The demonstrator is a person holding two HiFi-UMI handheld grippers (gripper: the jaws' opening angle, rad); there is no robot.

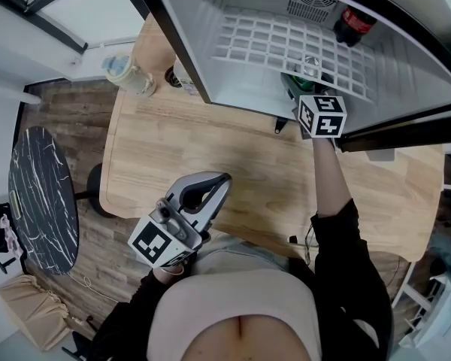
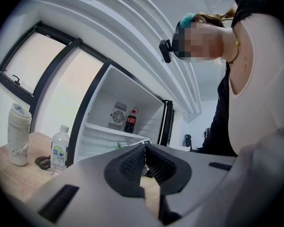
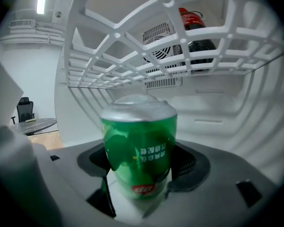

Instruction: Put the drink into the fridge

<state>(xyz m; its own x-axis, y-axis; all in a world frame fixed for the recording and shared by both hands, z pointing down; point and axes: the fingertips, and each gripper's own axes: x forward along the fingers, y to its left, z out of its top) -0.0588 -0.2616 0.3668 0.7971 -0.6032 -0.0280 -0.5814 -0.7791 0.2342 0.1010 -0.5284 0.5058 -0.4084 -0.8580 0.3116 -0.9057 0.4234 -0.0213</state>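
My right gripper is shut on the drink, a green can with a silver top. It holds the can upright inside the open white fridge, under the wire shelf. Whether the can touches the fridge floor I cannot tell. In the head view the can's top shows through the wire shelf, just beyond my right gripper. My left gripper hangs shut and empty over the table's near edge, close to the person's body. In its own view the left gripper has its pads pressed together.
A cola bottle stands at the back of the wire shelf by the fan grille; the cola bottle is above the can. On the wooden table, left of the fridge, stand a water bottle and a white tumbler. A black round table is at the left.
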